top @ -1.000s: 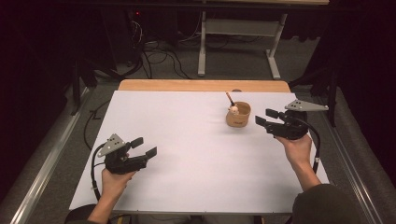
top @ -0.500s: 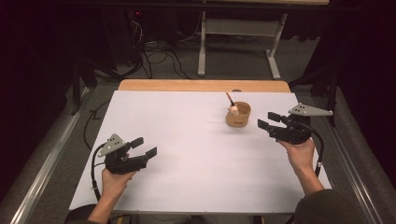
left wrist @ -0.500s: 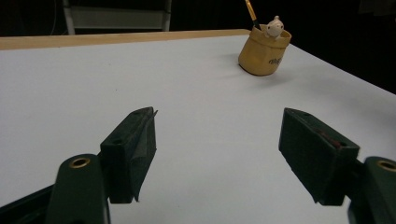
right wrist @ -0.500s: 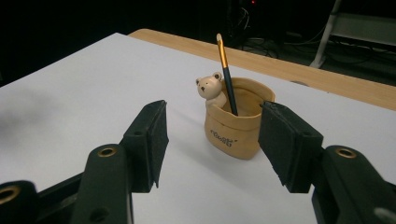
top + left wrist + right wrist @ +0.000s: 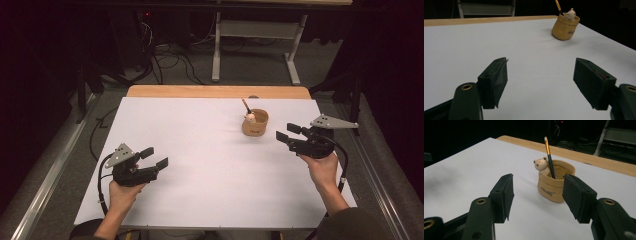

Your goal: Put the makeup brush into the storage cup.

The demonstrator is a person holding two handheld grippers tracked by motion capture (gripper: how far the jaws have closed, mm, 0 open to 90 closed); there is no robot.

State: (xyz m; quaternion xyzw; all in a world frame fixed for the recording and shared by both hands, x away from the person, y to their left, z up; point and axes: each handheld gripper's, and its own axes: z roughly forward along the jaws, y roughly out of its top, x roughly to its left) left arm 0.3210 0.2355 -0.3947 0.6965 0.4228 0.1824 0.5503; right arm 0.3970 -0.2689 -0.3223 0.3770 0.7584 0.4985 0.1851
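Observation:
A tan pot (image 5: 255, 123) with a small white bear figure (image 5: 540, 166) on its rim stands upright on the white table (image 5: 210, 165), right of centre. A dark pencil (image 5: 549, 157) leans inside it. My right gripper (image 5: 286, 133) hovers just right of the pot, open and pointed at it, nothing between its jaws; its own view has the pot (image 5: 554, 183) a short way beyond the fingertips. My left gripper (image 5: 154, 158) rests near the front left of the table, open and empty. The pot (image 5: 565, 27) appears far off in the left gripper view.
A wooden strip (image 5: 218, 91) runs along the table's far edge. Beyond it stand a metal frame (image 5: 255, 45) and floor cables (image 5: 165, 60). A metal rail (image 5: 47, 175) borders the table's left side.
My right gripper has drifted slightly down and right, a bit away from the pot. The left gripper has stayed put.

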